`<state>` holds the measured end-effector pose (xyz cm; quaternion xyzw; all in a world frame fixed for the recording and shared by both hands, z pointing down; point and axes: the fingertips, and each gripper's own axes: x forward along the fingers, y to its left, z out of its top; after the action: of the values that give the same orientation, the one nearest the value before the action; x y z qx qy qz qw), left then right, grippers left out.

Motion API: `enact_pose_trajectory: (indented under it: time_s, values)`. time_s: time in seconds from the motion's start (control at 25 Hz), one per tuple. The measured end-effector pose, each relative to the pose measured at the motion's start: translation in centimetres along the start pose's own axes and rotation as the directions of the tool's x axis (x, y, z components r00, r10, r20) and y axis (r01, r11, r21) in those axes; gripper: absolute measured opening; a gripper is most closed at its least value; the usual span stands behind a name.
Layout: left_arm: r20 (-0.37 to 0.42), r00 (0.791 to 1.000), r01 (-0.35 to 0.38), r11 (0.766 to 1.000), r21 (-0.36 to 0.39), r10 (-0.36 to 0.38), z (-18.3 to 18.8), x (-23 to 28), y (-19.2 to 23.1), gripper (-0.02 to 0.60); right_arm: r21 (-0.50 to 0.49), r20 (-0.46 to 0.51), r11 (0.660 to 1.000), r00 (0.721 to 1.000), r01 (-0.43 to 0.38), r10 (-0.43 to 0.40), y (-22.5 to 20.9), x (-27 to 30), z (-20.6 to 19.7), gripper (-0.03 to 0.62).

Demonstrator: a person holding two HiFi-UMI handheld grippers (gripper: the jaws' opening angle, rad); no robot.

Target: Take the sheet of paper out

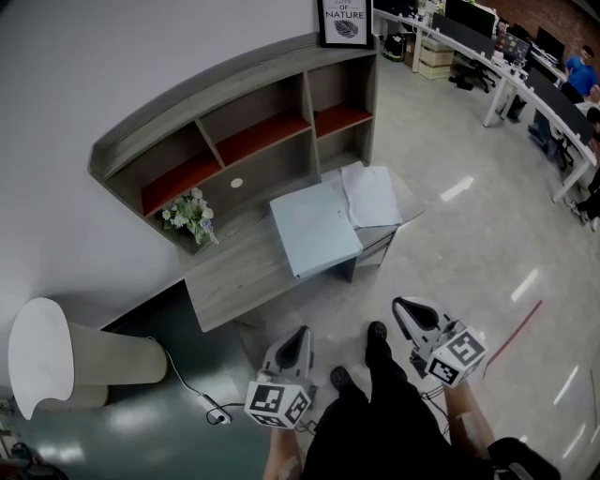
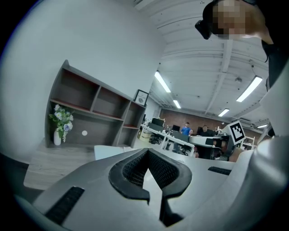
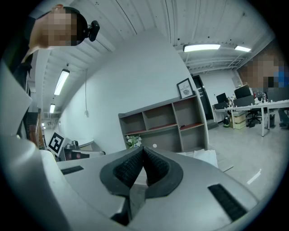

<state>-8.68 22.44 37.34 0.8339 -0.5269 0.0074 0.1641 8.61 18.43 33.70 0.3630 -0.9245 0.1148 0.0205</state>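
Hovering short of the desk, left gripper and right gripper are held empty, jaws together; paper on the desk is judged untouched, task unstarted.

I look into an open office. Far ahead and right of my right claw stand long white desks with monitors and seated people.

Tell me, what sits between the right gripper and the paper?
Only bare floor, seen in the head view, lies between the right gripper and the desk bearing the paper.
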Motion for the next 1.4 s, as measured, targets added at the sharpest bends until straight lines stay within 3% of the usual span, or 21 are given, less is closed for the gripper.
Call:
enact_pose_trajectory:
  time_s: [0.4, 0.88, 1.4]
  values:
    - [0.006, 0.999, -0.034, 0.999, 0.019, 0.034, 2.2, 4.8, 1.1, 0.012, -0.013, 0.017, 0.999, 0.999, -0.039, 0.039, -4.1, 3.4, 1.8, 0.012]
    - [-0.020, 0.996, -0.082, 0.995, 0.050, 0.083, 4.1, 13.8, 0.9, 0.012, 0.001, 0.009, 0.993, 0.993, -0.115, 0.115, -11.8, 8.1, 3.7, 0.012]
    - [-0.066, 0.984, -0.158, 0.985, 0.074, 0.163, 1.8, 21.7, -0.6, 0.012, -0.014, -0.015, 0.982, 0.982, -0.188, 0.187, -19.3, 10.4, 3.7, 0.012]
